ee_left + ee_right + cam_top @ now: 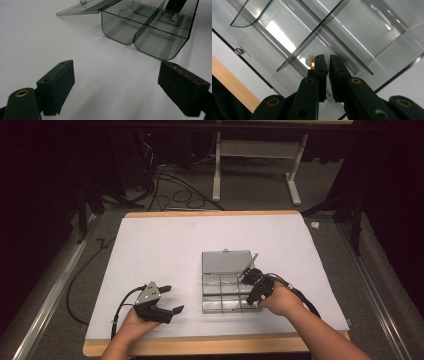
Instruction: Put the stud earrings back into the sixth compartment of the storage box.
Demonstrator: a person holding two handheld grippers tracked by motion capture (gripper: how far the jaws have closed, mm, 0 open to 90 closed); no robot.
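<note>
A clear grey compartment box [220,306] lies on the white table with its lid [226,261] folded open behind it. My right gripper [248,301] reaches down into the box's near right compartment. In the right gripper view its jaws [328,58] are almost closed on a small gold piece [311,64] that peeks out beside the left jaw, just above the compartment floor. The left gripper view shows that gold piece [173,17] inside a far compartment of the box [160,47]. My left gripper [173,299] rests left of the box, open [116,82] with nothing between its jaws.
Thin dividers [312,42] split the box into several compartments. The white sheet [165,245] covers a wooden table whose front edge [200,346] runs close to both hands. Cables [180,195] and a desk frame [260,155] stand on the floor beyond.
</note>
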